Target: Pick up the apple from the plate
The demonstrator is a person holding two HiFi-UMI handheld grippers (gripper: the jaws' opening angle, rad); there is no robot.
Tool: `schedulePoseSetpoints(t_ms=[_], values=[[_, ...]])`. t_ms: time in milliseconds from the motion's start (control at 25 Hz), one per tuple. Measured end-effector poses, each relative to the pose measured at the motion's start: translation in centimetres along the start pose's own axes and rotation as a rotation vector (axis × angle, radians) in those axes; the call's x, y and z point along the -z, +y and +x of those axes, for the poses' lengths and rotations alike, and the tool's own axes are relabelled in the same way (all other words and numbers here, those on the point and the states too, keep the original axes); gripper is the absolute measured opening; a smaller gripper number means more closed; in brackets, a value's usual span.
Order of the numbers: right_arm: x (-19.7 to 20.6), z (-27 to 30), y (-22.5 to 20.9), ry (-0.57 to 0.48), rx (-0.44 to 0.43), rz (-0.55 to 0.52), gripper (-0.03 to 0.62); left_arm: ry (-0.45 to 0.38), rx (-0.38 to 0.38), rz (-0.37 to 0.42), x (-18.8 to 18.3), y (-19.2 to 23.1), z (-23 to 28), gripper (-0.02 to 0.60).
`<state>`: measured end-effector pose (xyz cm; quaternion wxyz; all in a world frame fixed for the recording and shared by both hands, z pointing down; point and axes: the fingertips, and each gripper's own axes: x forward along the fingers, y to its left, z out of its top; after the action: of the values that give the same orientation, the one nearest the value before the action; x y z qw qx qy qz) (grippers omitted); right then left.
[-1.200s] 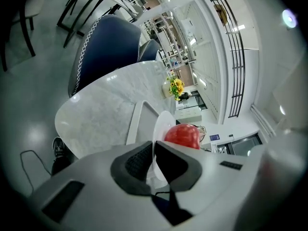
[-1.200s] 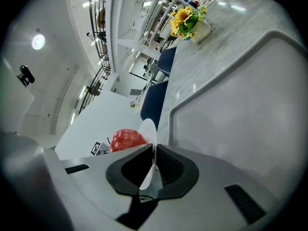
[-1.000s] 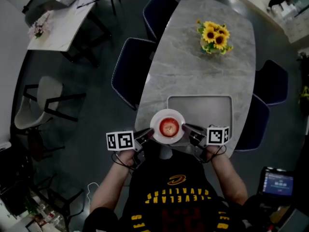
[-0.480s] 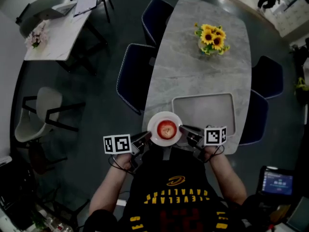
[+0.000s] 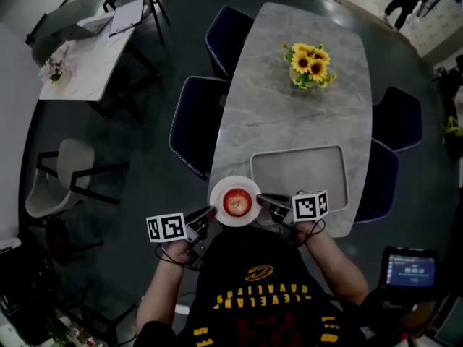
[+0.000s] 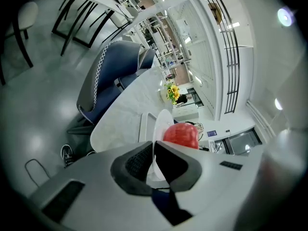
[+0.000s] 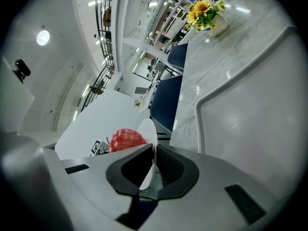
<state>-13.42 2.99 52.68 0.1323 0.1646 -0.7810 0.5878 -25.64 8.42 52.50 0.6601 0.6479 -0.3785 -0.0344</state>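
As the left gripper [image 5: 205, 215] and right gripper [image 5: 265, 199] grip opposite rims of the round white plate [image 5: 219, 191] with jaws closed, at the near end of the grey marble table [image 5: 304, 107], we judge it should be set down level before either lets go for the red apple [image 5: 236, 202] at its centre.

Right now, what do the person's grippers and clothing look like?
The left gripper and right gripper have pale grey bodies, black ridged pads and white cubes with black square markers. Dark cables hang behind them. Black shirt, yellow lettering.
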Motion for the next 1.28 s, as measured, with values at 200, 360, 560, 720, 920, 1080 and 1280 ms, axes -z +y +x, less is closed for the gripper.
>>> schedulePoseSetpoints(t_ms=[200, 360, 560, 720, 920, 1080, 1280], values=[[-0.5, -0.4, 0.3, 0.016, -0.034, -0.010, 0.031, -0.026, -0.012, 0.007, -0.2, -0.9, 0.1, 0.021], [-1.1, -0.8, 0.0, 0.014, -0.049, -0.017, 0.031, -0.026, -0.009, 0.028, -0.4, -1.5, 0.5, 0.021], [-1.9, -0.2, -0.1, 0.006, -0.050, -0.022, 0.031, -0.022, -0.008, 0.030, -1.3, -1.5, 0.5, 0.021], [-2.1, 0.4, 0.4, -0.042, -0.018, -0.006, 0.031, 0.038, -0.018, 0.060, -2.6, -0.7, 0.1, 0.021], [-2.6, 3.3, 1.0, -0.109, 0.019, 0.025, 0.032, 0.104, -0.008, 0.121, -6.0, 0.8, -1.4, 0.021], [-3.5, 4.5, 1.6, -0.130, 0.018, 0.032, 0.032, 0.096, 0.134, -0.095, -6.7, -1.9, -1.0, 0.021], [-3.5, 4.4, 2.1, -0.158, 0.015, 0.041, 0.032, 0.120, 0.154, -0.027, -7.3, -2.0, -0.7, 0.021]])
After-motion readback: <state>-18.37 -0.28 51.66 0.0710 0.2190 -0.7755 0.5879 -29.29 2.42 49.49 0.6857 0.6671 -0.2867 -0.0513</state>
